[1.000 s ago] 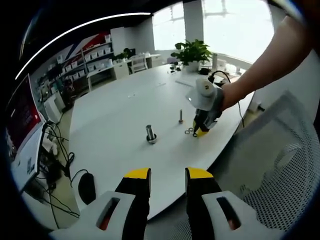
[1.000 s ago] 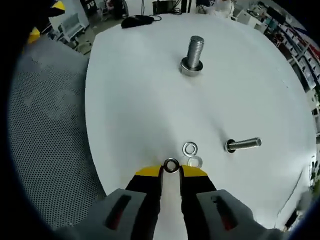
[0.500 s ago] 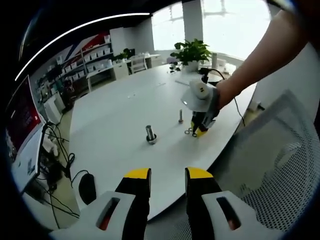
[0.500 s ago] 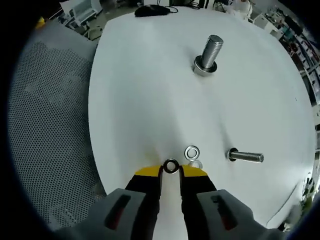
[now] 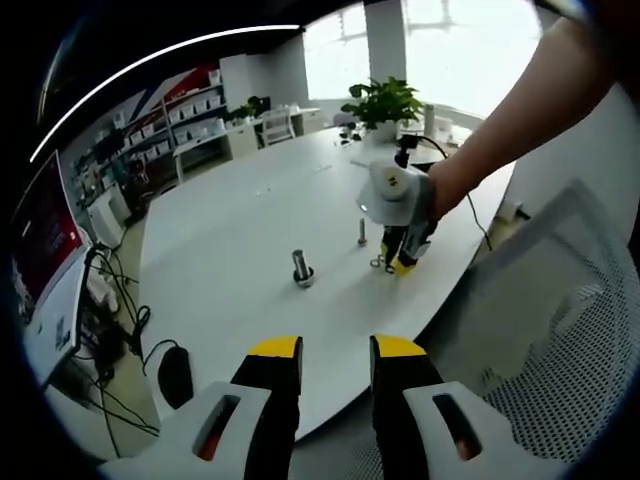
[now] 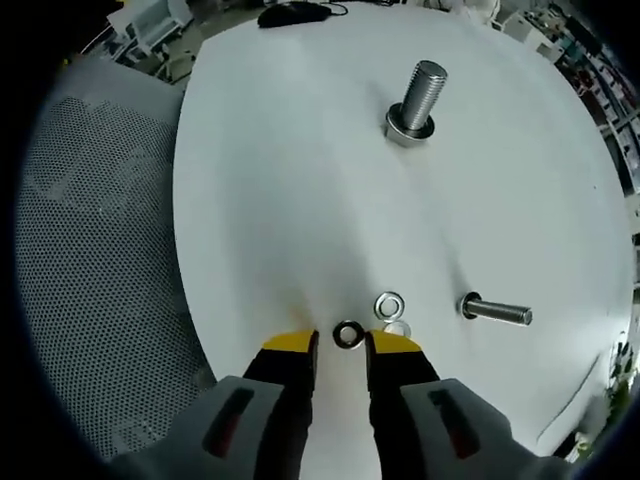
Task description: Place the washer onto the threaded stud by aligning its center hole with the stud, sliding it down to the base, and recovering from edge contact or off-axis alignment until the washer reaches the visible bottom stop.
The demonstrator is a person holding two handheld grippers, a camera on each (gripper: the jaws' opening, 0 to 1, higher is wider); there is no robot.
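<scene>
Washer (image 6: pixel 347 333) is now lying between the right gripper's (image 6: pixel 340 345) widening yellow tips, no longer pinched as 0.5 s ago, so the grip is slipping and needs retaking before reaching the threaded stud (image 6: pixel 415 102) far ahead, while the left gripper (image 5: pixel 335 352) is idling open

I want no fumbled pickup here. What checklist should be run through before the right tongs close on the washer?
1. Right tongs open: ok.
2. Dark washer lies between the tips: ok, though slightly ahead of them.
3. Neighbouring washers clear of the jaws: cannot tell, one sits close beside the right tip.
4. Large threaded stud upright on the table: ok.
5. Stud top free of washers: ok.
6. Left tongs well away from the work area: ok.
</scene>
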